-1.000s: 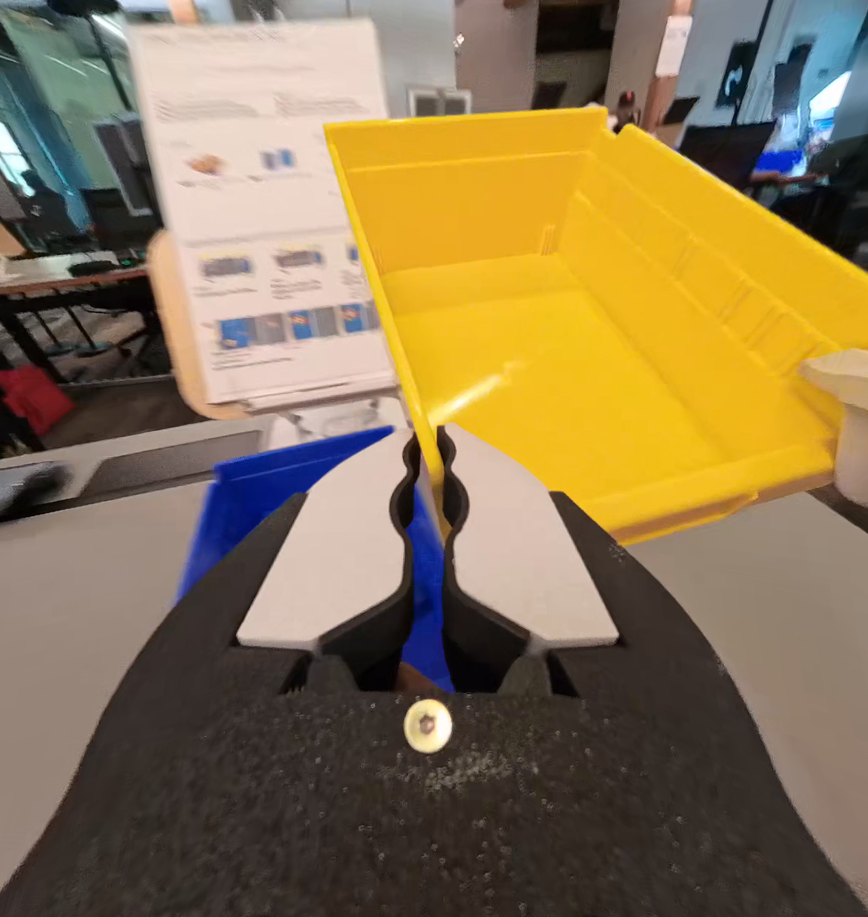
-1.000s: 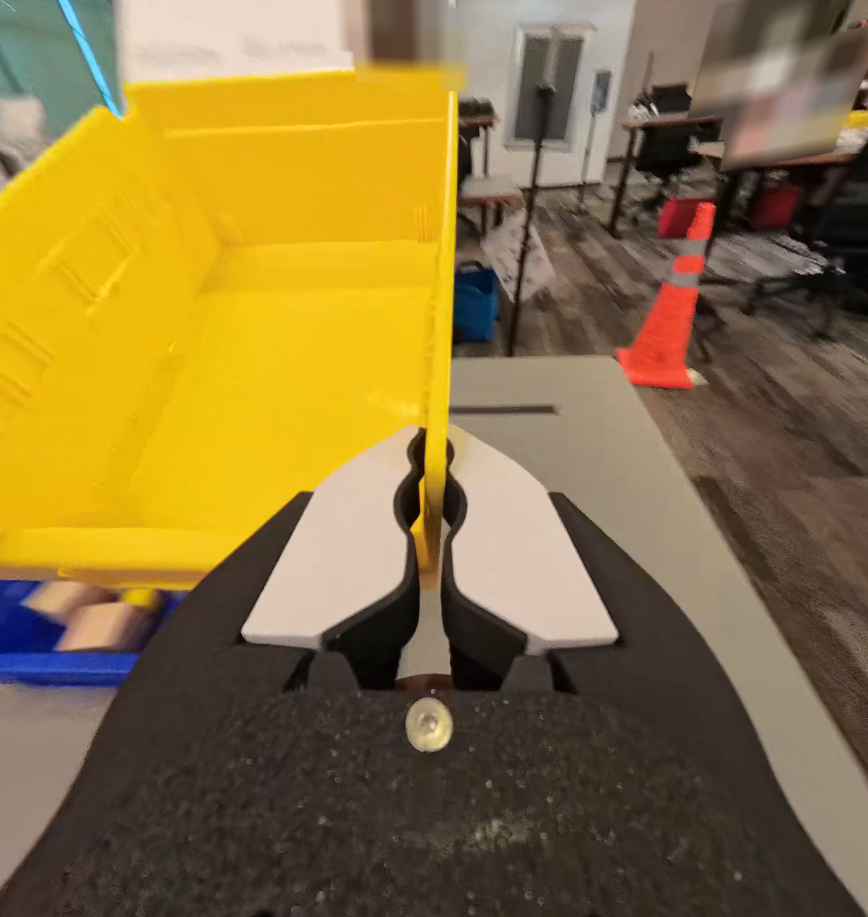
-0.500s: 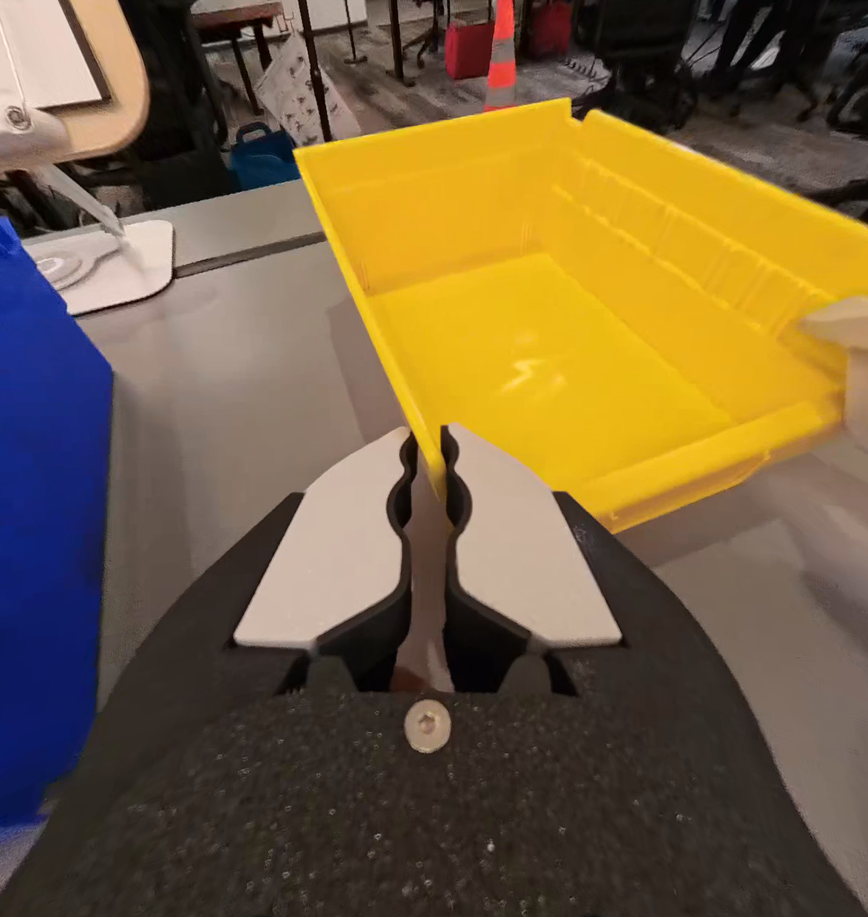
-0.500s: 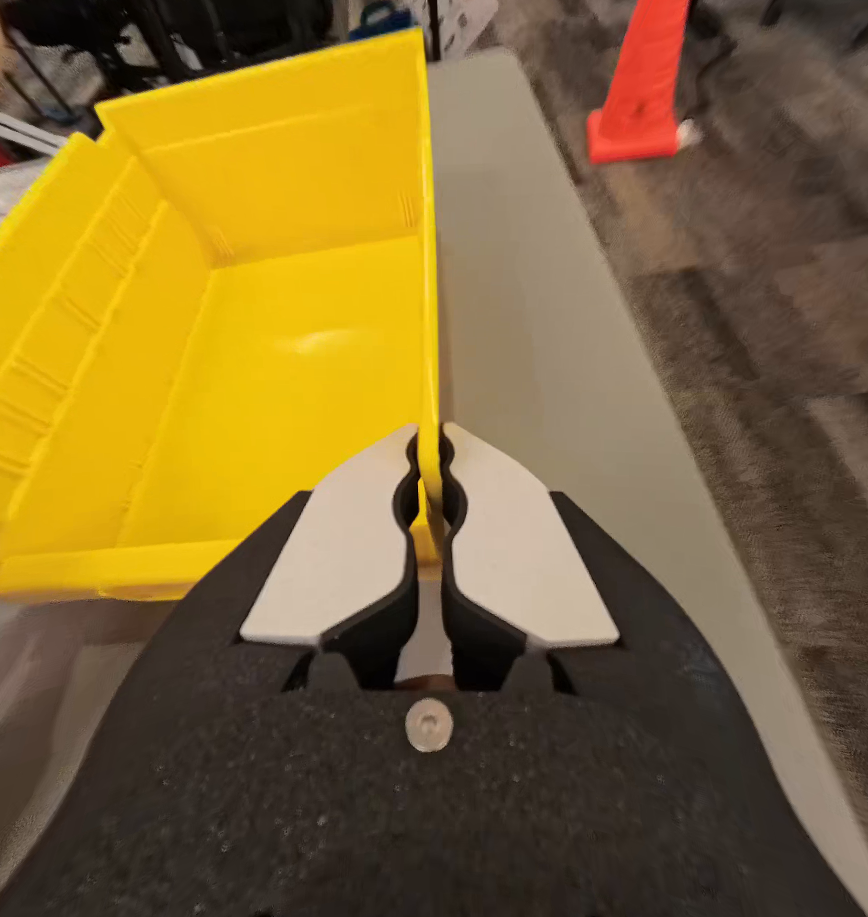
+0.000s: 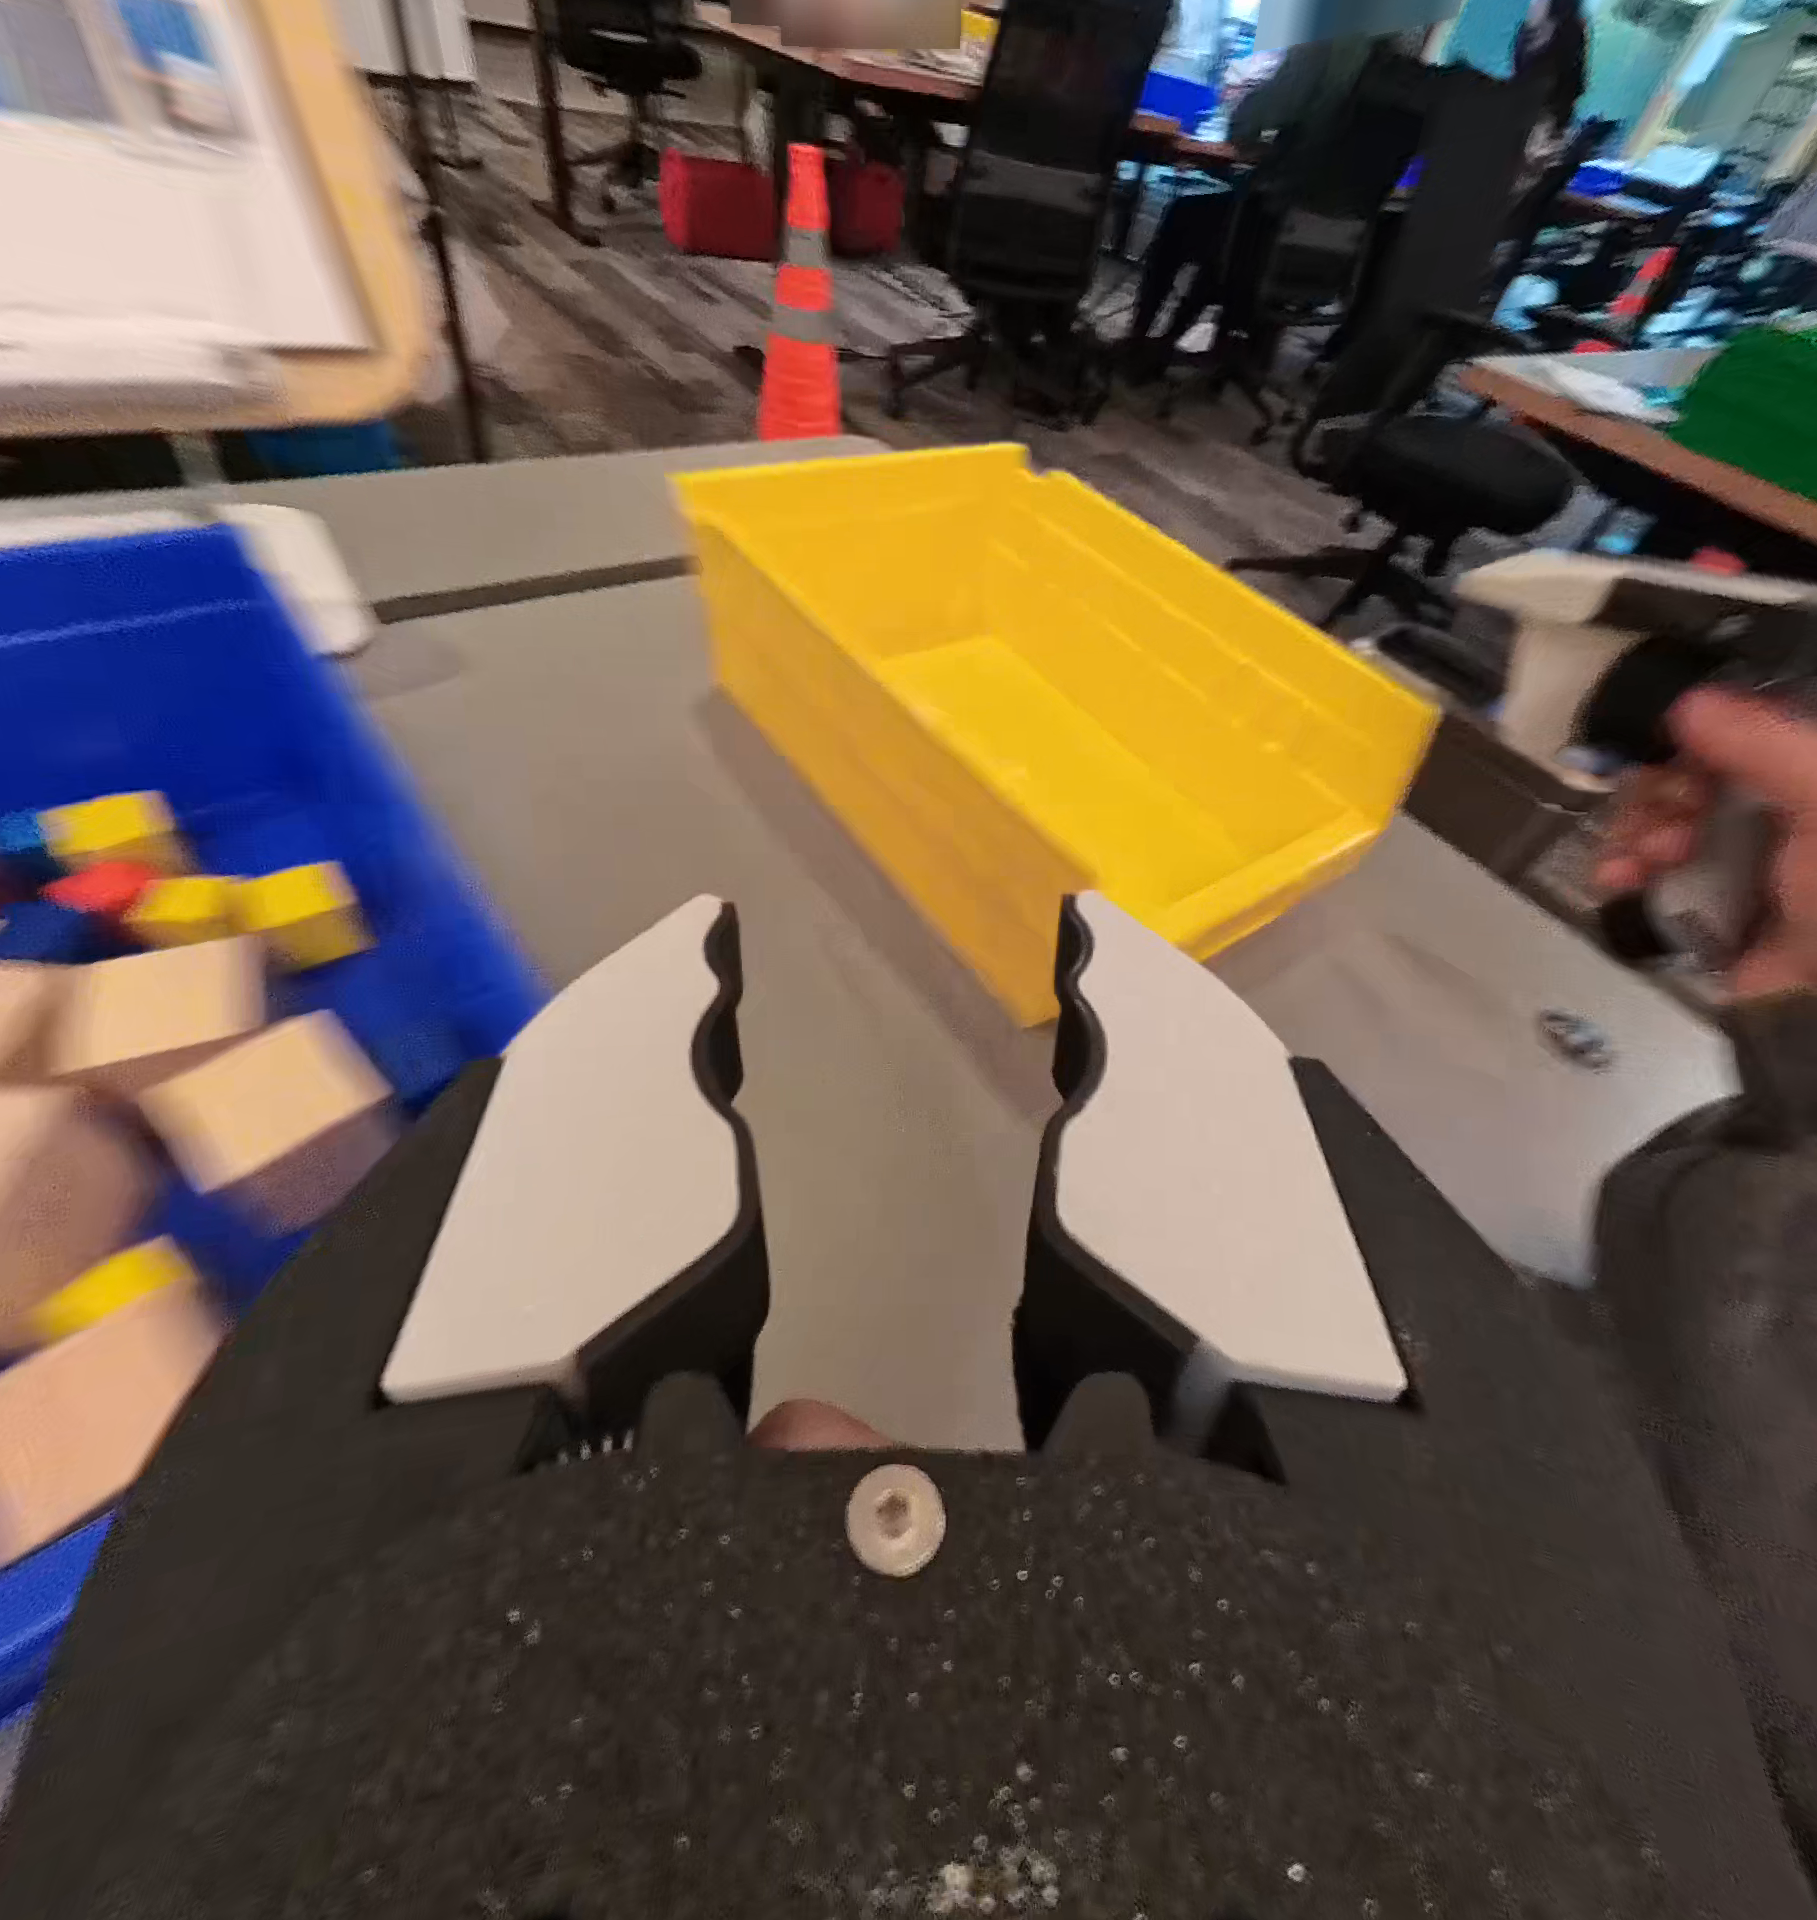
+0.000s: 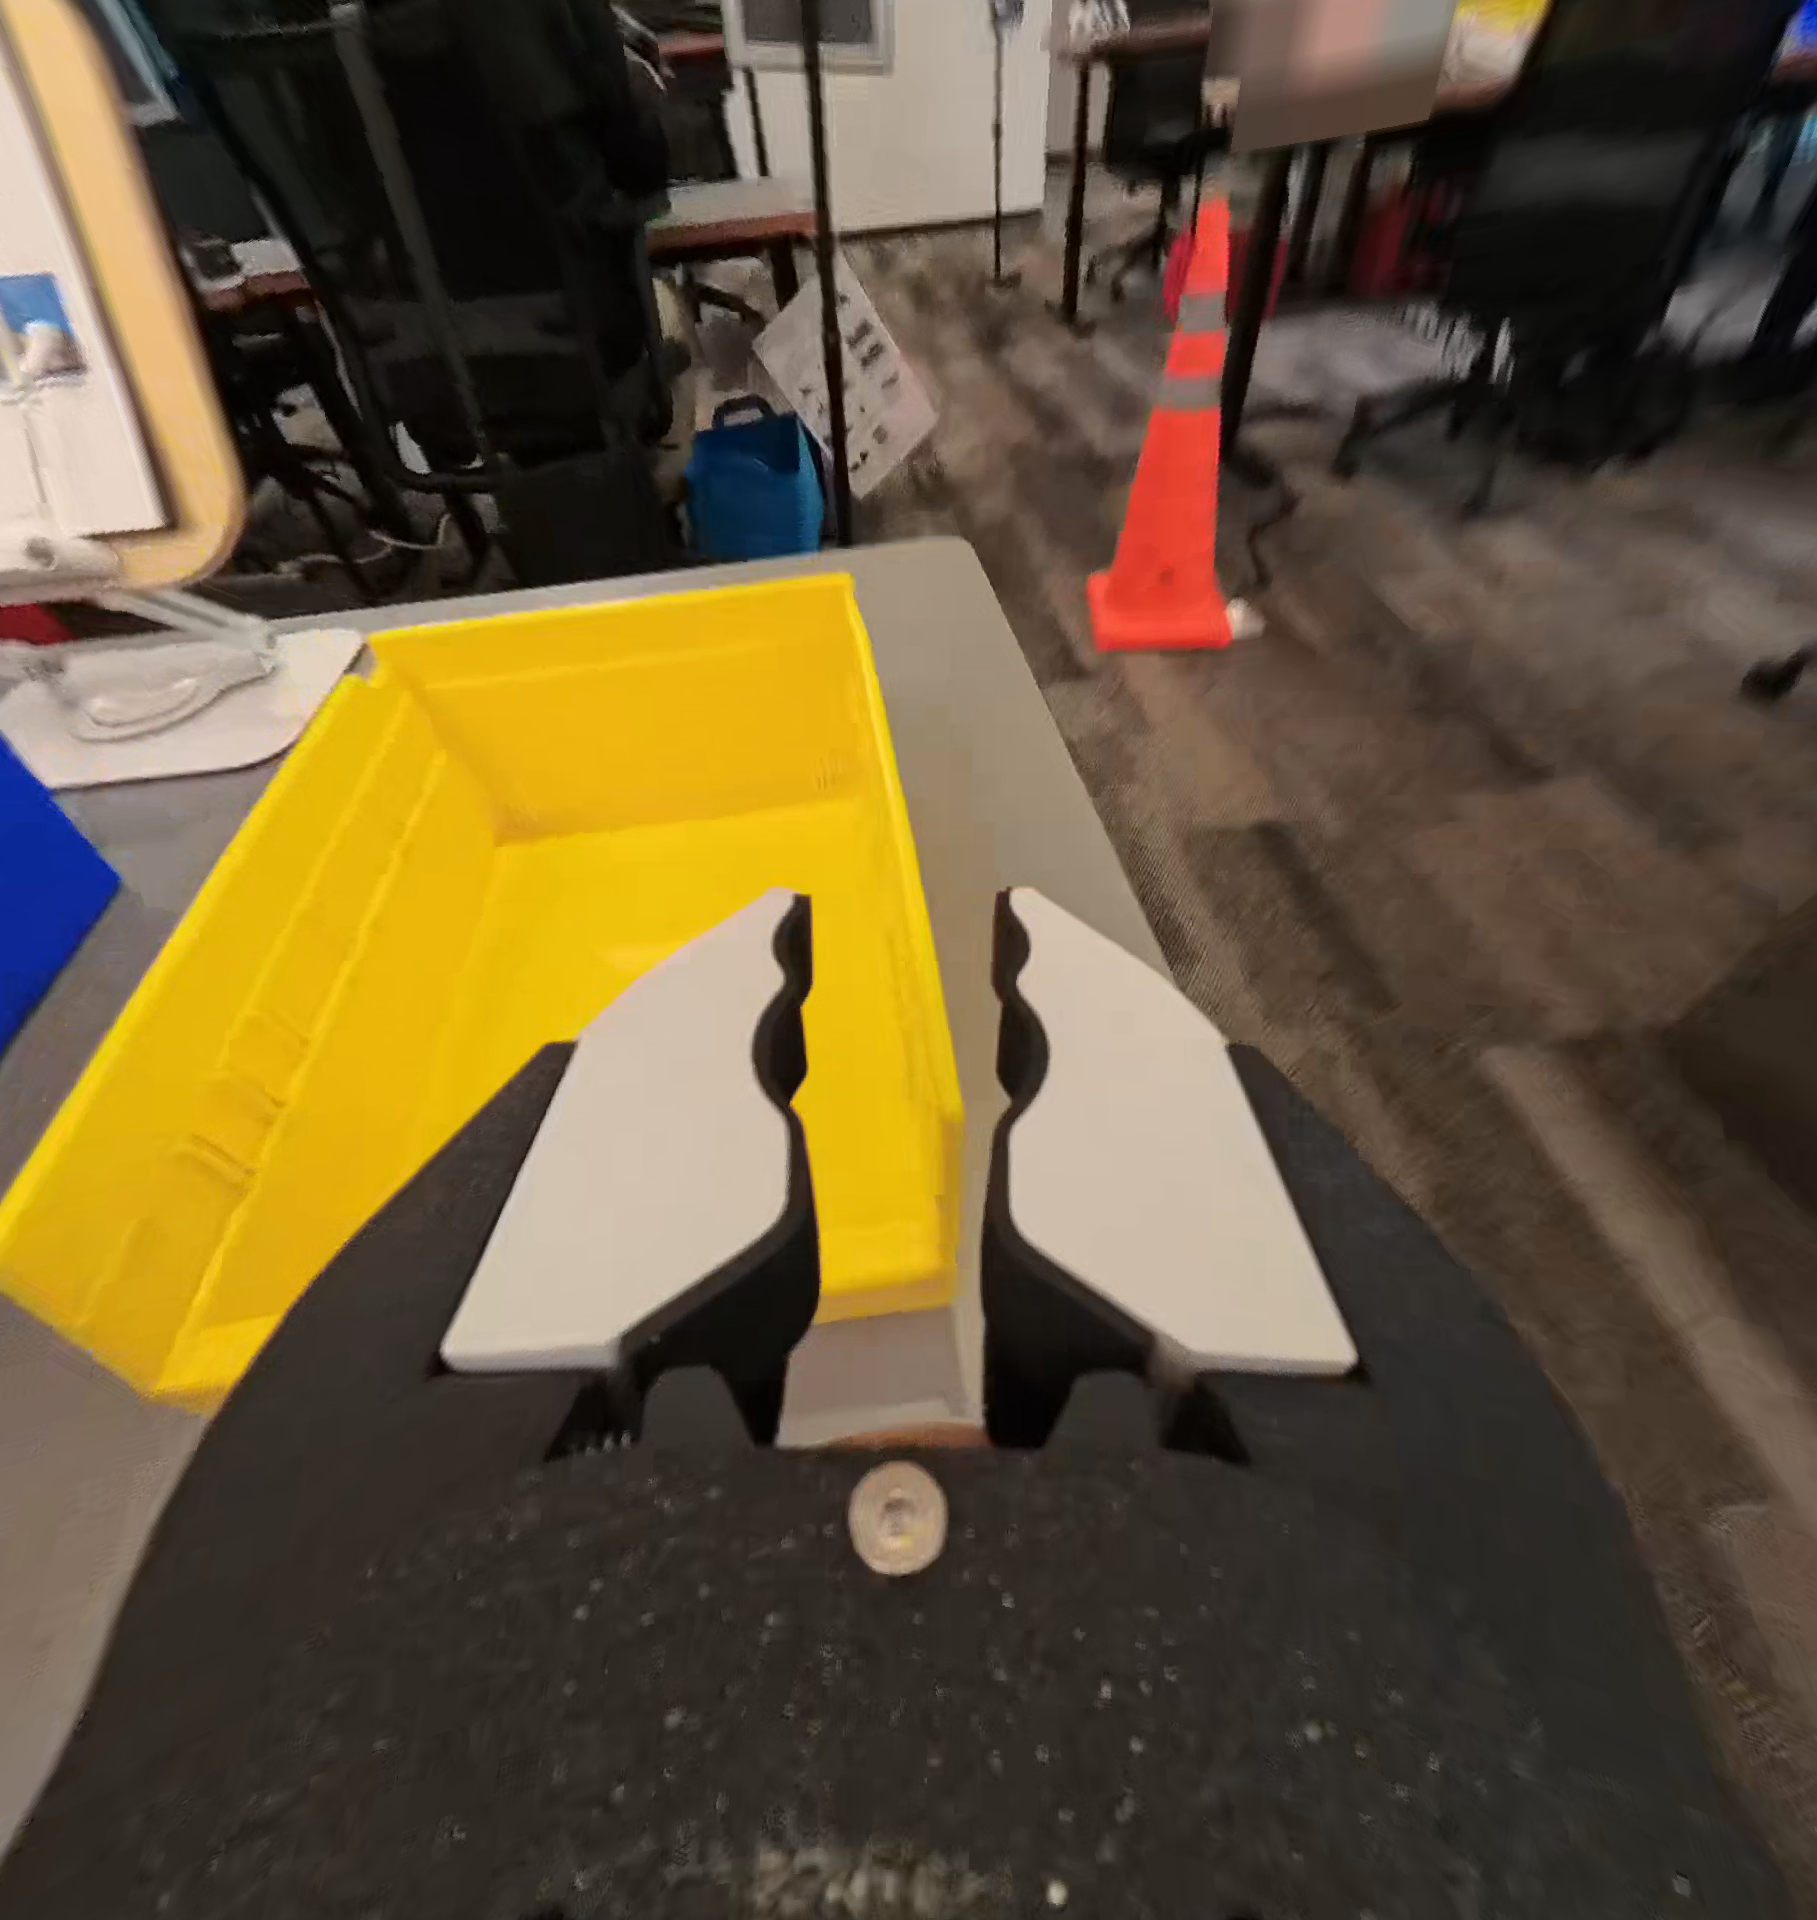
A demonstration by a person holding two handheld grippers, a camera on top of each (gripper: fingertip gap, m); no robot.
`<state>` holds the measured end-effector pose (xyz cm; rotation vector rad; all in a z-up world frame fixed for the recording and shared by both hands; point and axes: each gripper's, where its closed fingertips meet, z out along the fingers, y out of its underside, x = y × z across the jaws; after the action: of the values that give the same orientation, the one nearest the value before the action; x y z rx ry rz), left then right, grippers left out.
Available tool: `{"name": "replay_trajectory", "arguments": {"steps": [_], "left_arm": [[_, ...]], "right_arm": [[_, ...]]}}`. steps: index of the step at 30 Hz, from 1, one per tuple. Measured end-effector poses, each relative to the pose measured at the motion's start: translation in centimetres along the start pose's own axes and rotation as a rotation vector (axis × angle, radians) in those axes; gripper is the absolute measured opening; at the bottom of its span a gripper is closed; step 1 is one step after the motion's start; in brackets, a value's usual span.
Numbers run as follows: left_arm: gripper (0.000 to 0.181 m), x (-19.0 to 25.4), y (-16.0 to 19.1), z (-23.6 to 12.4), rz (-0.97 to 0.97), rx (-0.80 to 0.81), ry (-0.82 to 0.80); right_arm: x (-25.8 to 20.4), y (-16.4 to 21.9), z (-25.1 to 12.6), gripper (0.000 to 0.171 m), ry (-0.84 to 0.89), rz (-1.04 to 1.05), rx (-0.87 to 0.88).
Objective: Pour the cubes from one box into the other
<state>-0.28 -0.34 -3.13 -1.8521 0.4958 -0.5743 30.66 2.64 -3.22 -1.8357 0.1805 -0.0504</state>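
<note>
Yellow box (image 5: 1039, 717) empty, upright on grey table (image 5: 592, 748) at frame centre, cubes (image 5: 156, 997) in blue box (image 5: 208, 686) at left, left gripper (image 5: 893, 925) and right gripper (image 6: 899, 914) both spread apart, grasping nothing.

The left gripper (image 5: 891, 914) was held level, its jaws spread wide with nothing between them. The right gripper (image 6: 900, 904) pointed forward and down, jaws parted and empty. At 3 o'clock in the left view, a hand (image 5: 1756, 831) gripped a handle.

The yellow box (image 5: 1039, 727) sits upright and empty beside the blue box (image 5: 208, 707) holding cubes (image 5: 208, 1039).
</note>
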Motion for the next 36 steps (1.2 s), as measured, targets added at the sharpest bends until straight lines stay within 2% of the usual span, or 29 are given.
{"name": "replay_trajectory", "arguments": {"steps": [3,6,7,9,11,13,15,17,19,20,21,23,27,32,36], "left_arm": [[0.06,-9.1,0.3,-5.9,0.003,0.011,-0.212],[0.059,-17.2,1.4,-11.2,-0.028,0.047,-0.426],[0.059,-19.1,2.2,-12.2,-0.038,0.049,-0.476],[0.06,-21.5,4.4,-12.7,-0.078,0.009,-0.505],[0.061,-22.5,6.5,-12.0,-0.097,-0.063,-0.499],[0.06,-23.0,7.5,-11.0,-0.143,-0.083,-0.48],[0.055,-22.9,8.2,-9.6,-0.204,-0.1,-0.42],[0.045,-23.1,9.0,-8.5,-0.186,-0.135,-0.406],[0.01,-23.8,9.4,-8.2,-0.139,-0.152,-0.439],[0.006,-24.1,9.3,-8.3,-0.114,-0.151,-0.452],[0.005,-24.4,9.3,-8.4,-0.096,-0.158,-0.462],[0.004,-24.5,9.0,-8.7,-0.062,-0.164,-0.467],[0.003,-25.6,7.3,-10.1,-0.056,-0.115,-0.457],[0.002,-30.4,5.5,-15.3,-0.082,-0.023,-0.518],[0.002,-35.6,5.6,-19.3,-0.051,-0.023,-0.575]], "right_arm": [[-5.6,-2.0,-1.0,0.035,-0.101,-0.083,-0.006],[-14.7,-2.2,-1.7,0.042,-0.303,-0.077,-0.012],[-17.3,-1.6,-1.8,0.044,-0.305,-0.087,-0.026],[-23.5,0.8,-2.2,0.042,-0.315,-0.12,-0.057],[-31.2,4.8,-3.1,0.044,-0.445,-0.117,-0.113],[-35.5,9.0,-2.9,0.057,-0.449,-0.163,-0.193],[-36.3,11.2,-1.6,0.053,-0.356,-0.184,-0.218],[-36.4,12.5,-0.3,0.047,-0.309,-0.133,-0.239],[-37.0,13.5,0.2,0.028,-0.336,-0.053,-0.282],[-36.8,13.4,0.3,0.02,-0.329,-0.029,-0.285],[-36.3,13.1,0.2,0.007,-0.311,-0.014,-0.284],[-36.5,12.7,0.2,0.006,-0.292,-0.008,-0.269],[-38.2,9.8,-0.8,0.002,-0.195,-0.031,-0.116],[-45.2,7.8,-2.2,0.002,-0.255,-0.025,-0.028],[-51.6,9.1,-2.3,0.003,-0.322,-0.027,-0.075]]}}
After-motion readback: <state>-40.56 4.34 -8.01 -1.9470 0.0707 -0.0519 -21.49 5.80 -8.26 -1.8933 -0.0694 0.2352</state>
